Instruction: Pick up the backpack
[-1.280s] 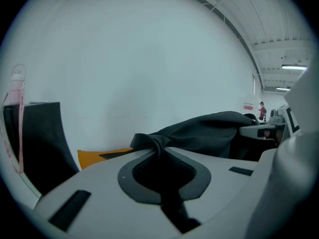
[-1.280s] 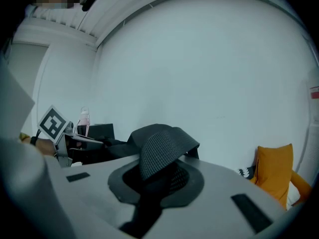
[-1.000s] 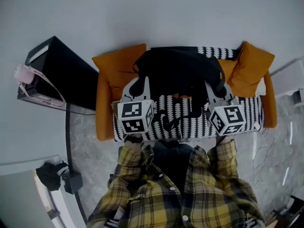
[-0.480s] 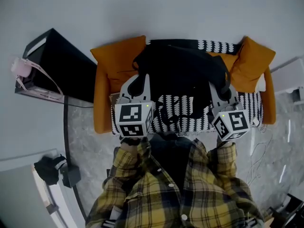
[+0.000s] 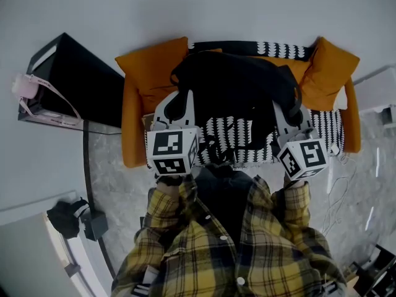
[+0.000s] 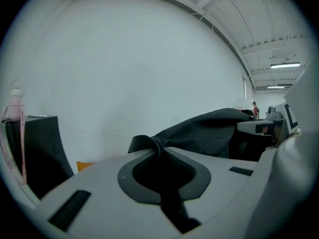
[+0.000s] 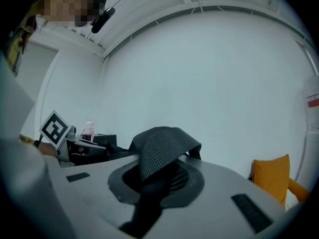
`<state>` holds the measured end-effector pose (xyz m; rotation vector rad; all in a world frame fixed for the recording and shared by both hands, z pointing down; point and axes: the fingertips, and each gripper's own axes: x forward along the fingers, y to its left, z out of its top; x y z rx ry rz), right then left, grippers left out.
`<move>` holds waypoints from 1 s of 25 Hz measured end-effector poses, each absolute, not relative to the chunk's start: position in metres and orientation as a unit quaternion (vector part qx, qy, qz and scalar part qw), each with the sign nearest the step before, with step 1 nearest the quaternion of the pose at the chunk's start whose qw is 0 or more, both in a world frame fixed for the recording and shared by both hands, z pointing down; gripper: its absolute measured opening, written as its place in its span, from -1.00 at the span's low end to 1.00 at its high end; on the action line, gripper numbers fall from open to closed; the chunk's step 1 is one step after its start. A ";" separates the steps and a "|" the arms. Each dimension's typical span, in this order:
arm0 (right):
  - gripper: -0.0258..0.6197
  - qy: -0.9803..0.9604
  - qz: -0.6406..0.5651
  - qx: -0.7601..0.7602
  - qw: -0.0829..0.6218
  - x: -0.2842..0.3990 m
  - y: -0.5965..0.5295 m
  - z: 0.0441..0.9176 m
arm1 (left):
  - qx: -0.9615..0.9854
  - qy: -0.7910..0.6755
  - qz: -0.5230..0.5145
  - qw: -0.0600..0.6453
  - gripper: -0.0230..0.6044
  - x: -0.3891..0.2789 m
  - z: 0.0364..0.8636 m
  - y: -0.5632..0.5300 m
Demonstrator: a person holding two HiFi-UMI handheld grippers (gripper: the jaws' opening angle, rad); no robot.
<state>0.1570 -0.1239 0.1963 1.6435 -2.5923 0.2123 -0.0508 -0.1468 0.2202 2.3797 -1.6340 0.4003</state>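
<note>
- Left gripper (image 5: 177, 104) is clamped on black fabric of the backpack (image 5: 238, 88); right gripper (image 5: 291, 115) pinches its woven strap (image 7: 164, 151).
- The backpack hangs between them over the sofa (image 5: 131, 129), probably lifted clear; little remains.

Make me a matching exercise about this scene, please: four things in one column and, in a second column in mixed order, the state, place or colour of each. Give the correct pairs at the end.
Column one
1. left gripper
2. right gripper
3. pink bottle
4. cushion

Column two
A. on the black cabinet
B. shut on the woven strap of the backpack
C. orange
D. shut on a bunch of the backpack's black fabric

Pairs: 1-D, 2-B, 3-A, 4-C
</note>
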 end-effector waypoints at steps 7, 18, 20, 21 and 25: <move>-0.78 -0.844 0.070 0.531 0.029 0.155 -0.120 0.195 | 0.811 -0.558 0.138 0.112 -0.83 -0.052 0.220 -0.143; -0.78 -0.846 0.075 0.527 0.027 0.153 -0.118 0.199 | 0.809 -0.559 0.144 0.113 -0.84 -0.051 0.225 -0.140; -0.78 -0.846 0.075 0.526 0.027 0.153 -0.118 0.200 | 0.809 -0.559 0.145 0.113 -0.83 -0.051 0.226 -0.141; -0.78 -0.847 0.074 0.526 0.028 0.153 -0.118 0.199 | 0.809 -0.558 0.145 0.113 -0.84 -0.051 0.226 -0.141; -0.78 -0.847 0.074 0.526 0.029 0.154 -0.119 0.198 | 0.809 -0.558 0.147 0.113 -0.84 -0.049 0.226 -0.141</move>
